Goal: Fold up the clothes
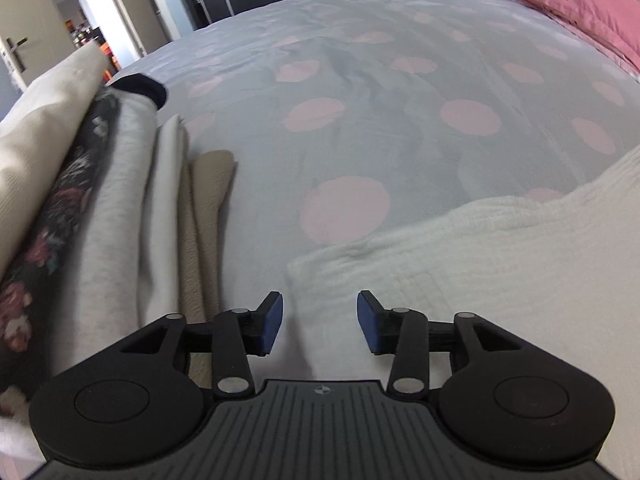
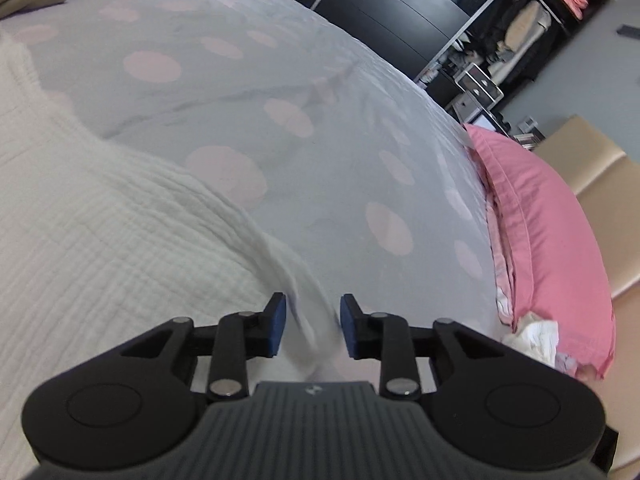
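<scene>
A white crinkled garment (image 1: 500,256) lies on the grey bedspread with pink dots (image 1: 360,92). My left gripper (image 1: 319,322) is open, its blue pads (image 1: 273,322) straddling the garment's left corner edge. In the right wrist view the same white garment (image 2: 112,232) spreads to the left, and its right edge runs between the fingers of my right gripper (image 2: 313,328), which is open with blue pads (image 2: 349,330) either side of the fabric. A stack of folded clothes (image 1: 96,208), cream, floral dark, grey and beige, lies to the left of the left gripper.
A pink pillow (image 2: 548,232) lies along the bed's right side, also at the far right as pink pillow (image 1: 576,0). A dark wardrobe with open shelves (image 2: 480,40) stands behind the bed. An open doorway (image 1: 92,28) is at the far left. The bedspread (image 2: 280,92) stretches beyond the garment.
</scene>
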The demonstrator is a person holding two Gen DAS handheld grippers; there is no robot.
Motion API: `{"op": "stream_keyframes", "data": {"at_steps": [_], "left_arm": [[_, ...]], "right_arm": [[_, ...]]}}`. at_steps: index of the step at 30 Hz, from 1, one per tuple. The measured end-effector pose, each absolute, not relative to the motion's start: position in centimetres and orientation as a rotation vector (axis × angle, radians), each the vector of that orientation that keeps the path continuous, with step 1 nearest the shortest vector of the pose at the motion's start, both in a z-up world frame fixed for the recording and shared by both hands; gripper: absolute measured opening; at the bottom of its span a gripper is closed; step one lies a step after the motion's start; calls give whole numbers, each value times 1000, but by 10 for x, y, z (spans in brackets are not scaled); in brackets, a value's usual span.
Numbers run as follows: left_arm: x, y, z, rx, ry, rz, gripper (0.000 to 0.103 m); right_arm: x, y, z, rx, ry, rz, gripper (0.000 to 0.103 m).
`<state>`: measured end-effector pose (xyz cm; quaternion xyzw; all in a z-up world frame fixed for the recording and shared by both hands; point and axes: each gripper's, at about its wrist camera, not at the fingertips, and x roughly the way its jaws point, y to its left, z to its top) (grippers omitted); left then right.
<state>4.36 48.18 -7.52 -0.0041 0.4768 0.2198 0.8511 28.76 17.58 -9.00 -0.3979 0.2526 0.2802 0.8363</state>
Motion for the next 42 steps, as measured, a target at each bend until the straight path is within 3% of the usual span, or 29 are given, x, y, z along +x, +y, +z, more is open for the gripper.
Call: {"op": "stream_keyframes", "data": {"at_steps": [8, 11, 17, 21, 23, 26, 33, 42], "left_arm": [[-13, 447, -43, 21, 1009, 392, 41], [-41, 419, -33, 85, 998, 331, 48], [-91, 363, -21, 138, 971, 223, 51], [-121, 325, -23, 236, 962, 177, 56], [-133, 305, -31, 309, 962, 159, 57], [-148, 278, -51, 450, 989, 147, 58], [-160, 244, -106, 768, 1068, 205, 58], [-151, 244, -131, 904, 1018, 295, 58]], "right_arm": [[252, 136, -49, -720, 591, 657, 34], [220, 117, -39, -707, 597, 738, 35], [146, 84, -38, -765, 570, 851, 48], [106, 69, -51, -842, 544, 877, 50], [86, 62, -58, -881, 530, 891, 50], [56, 51, -67, -939, 509, 910, 62], [9, 43, -104, -1146, 407, 820, 62], [-5, 56, -144, -1287, 300, 661, 55]]}}
